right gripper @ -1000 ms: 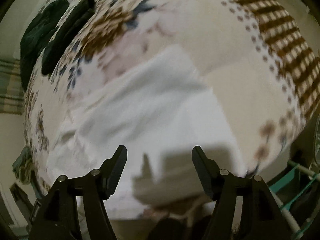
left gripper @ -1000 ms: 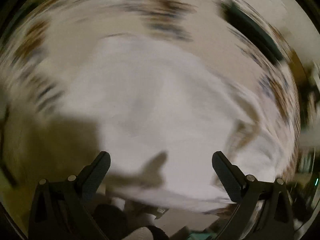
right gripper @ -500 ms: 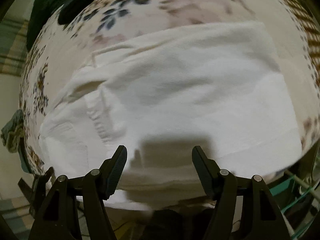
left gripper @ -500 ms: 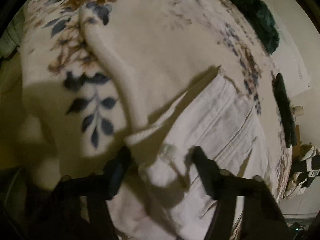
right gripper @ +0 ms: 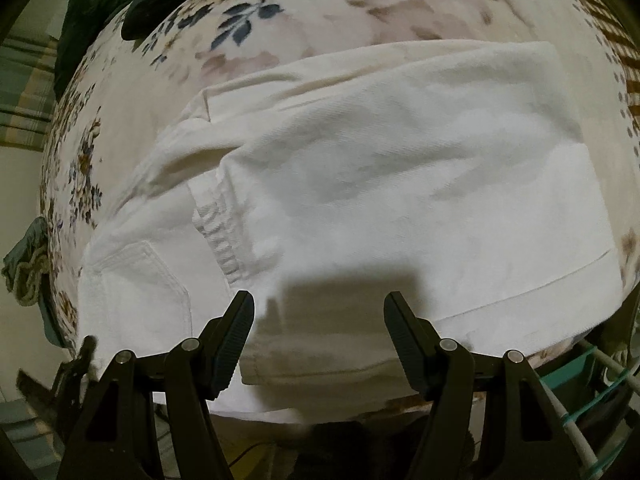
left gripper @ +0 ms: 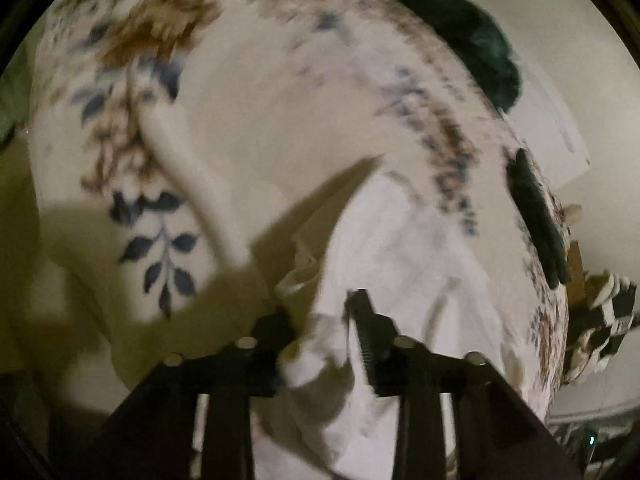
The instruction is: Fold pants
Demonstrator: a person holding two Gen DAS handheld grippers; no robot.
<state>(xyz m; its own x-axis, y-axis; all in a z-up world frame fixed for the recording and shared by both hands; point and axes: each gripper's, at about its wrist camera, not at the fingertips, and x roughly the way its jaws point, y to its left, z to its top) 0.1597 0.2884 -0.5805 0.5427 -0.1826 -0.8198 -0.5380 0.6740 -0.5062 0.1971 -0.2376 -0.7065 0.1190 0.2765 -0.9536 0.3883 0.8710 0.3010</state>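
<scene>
The white pants (right gripper: 380,184) lie folded on the floral bed (right gripper: 320,12). The left tool (left gripper: 320,332) is clamped on a bunched corner of them; the right tool (right gripper: 319,332) hovers apart over their near edge. Carry that corner across low and level, then release once edges align.

Left wrist view smeared by motion: the flowers on the blanket (left gripper: 248,128) are streaks, and the seams of the pants (left gripper: 404,264) are unreadable. A bunch of pants cloth covers the inner face of one finger of my left gripper (left gripper: 320,344). From the right wrist, the pants (right gripper: 380,184) near edge is hidden behind my right gripper (right gripper: 319,336). Dark cloth (right gripper: 100,4) beyond the pants is cut off by the picture's rim.
</scene>
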